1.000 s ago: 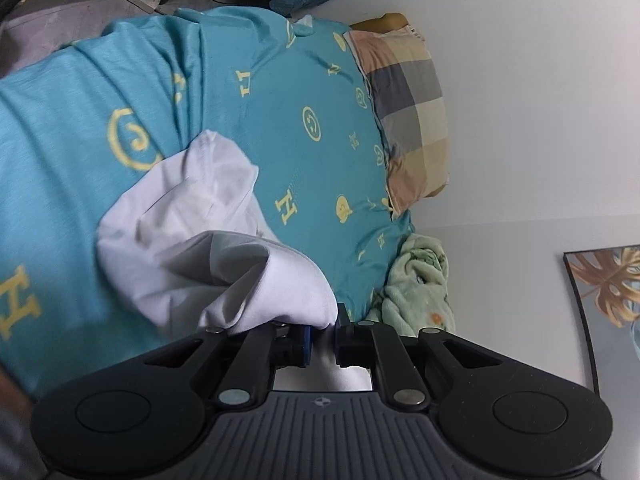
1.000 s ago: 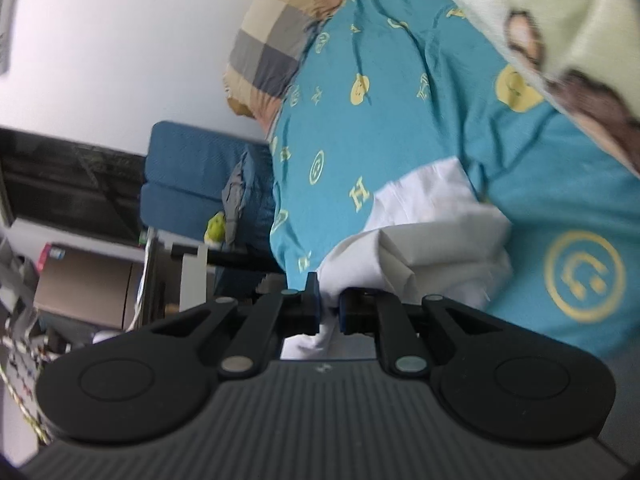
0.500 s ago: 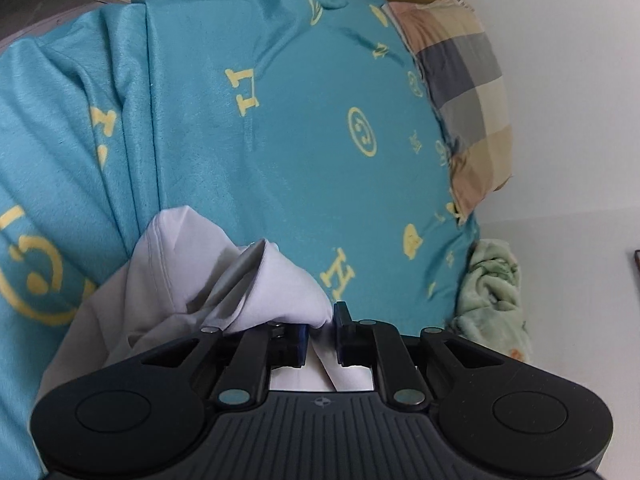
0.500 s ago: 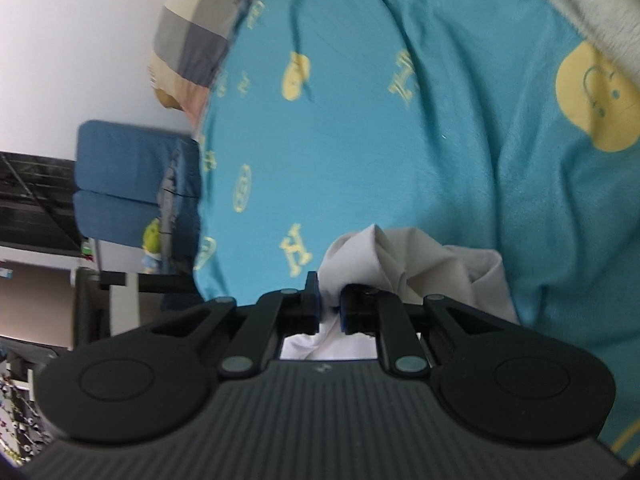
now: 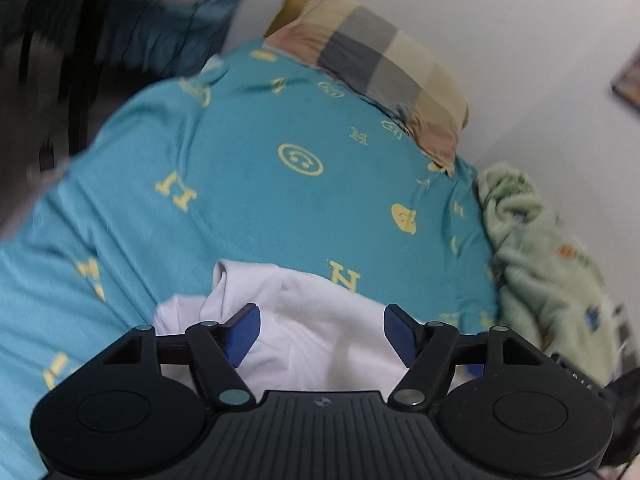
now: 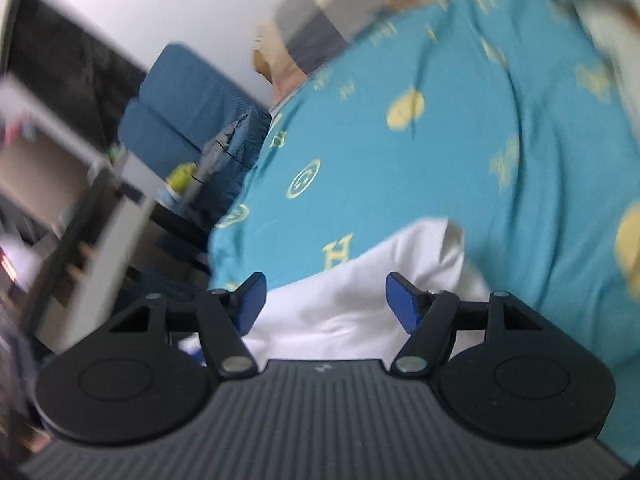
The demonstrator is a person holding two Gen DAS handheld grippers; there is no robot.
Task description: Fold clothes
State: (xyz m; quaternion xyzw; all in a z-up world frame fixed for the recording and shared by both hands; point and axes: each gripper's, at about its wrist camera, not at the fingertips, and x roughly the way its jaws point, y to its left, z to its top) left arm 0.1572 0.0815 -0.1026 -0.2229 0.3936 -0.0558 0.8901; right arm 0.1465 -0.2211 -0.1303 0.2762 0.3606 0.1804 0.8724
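While both grippers open, fingers (image 5: 401, 334) spread, white garment (image 5: 320, 320) lies unpinched on bedsheet (image 5: 240, 200).

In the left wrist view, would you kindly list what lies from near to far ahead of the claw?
White cotton garment → teal bedsheet with yellow symbols → checked beige and grey pillow → plain white wall.

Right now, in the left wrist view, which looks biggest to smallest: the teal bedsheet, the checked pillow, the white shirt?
1. teal bedsheet
2. and 3. white shirt and checked pillow: unsure, similar, shirt is nearer and partly hidden.
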